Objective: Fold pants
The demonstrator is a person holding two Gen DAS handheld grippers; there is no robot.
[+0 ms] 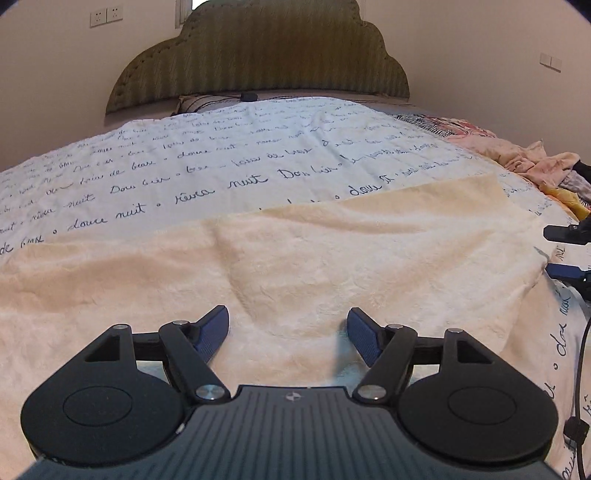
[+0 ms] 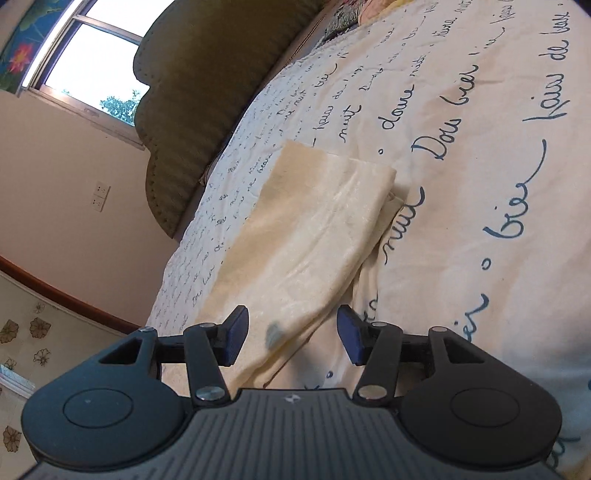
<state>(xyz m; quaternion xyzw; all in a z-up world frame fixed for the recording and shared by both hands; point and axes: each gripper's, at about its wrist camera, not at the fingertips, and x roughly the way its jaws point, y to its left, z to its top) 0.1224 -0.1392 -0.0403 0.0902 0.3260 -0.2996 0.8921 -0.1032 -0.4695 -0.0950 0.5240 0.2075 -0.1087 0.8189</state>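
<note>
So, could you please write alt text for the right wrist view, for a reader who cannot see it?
Cream pants, folded into a long strip, lie on a white bedspread printed with blue cursive writing. The right gripper hovers open over the strip's near end, nothing between its blue pads. A green scalloped headboard and a window stand behind.

A home bedroom: a bed [image 1: 258,147] under a script-printed cover, its scalloped olive headboard [image 1: 258,55] against the wall, wall sockets [image 1: 106,15] left of the headboard, a window [image 2: 92,62] beside it.
</note>
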